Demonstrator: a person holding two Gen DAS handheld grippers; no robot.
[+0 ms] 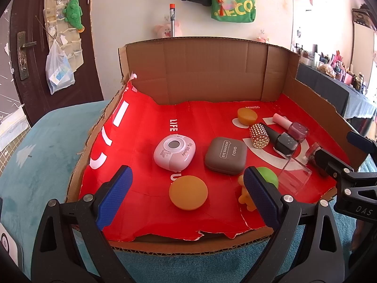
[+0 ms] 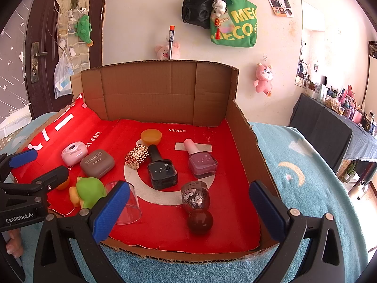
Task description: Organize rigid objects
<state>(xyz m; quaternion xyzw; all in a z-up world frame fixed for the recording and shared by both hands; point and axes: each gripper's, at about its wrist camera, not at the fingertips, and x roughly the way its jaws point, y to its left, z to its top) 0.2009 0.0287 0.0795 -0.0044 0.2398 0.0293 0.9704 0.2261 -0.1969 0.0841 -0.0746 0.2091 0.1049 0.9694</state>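
A cardboard tray [image 1: 212,70] lined with red paper holds small items. In the left wrist view I see a pink case [image 1: 174,152], a brown eye shadow case [image 1: 225,155], an orange disc [image 1: 188,192], a green and orange toy [image 1: 266,179] and a clear cup [image 1: 293,175]. My left gripper [image 1: 186,197] is open over the tray's front, around the orange disc. In the right wrist view lie a black bottle [image 2: 162,168], a pink bottle [image 2: 201,161], a glitter bottle with a round brown cap [image 2: 196,202], a gold studded cap [image 2: 136,156] and an orange cup [image 2: 151,136]. My right gripper [image 2: 188,208] is open around the glitter bottle.
The tray [image 2: 247,155] sits on a teal blanket [image 2: 306,176]. Its back and right walls stand upright. A door [image 1: 23,47] is at the left, and a dark table [image 2: 329,129] crowded with bottles is at the right. Bags and plush toys hang on the wall.
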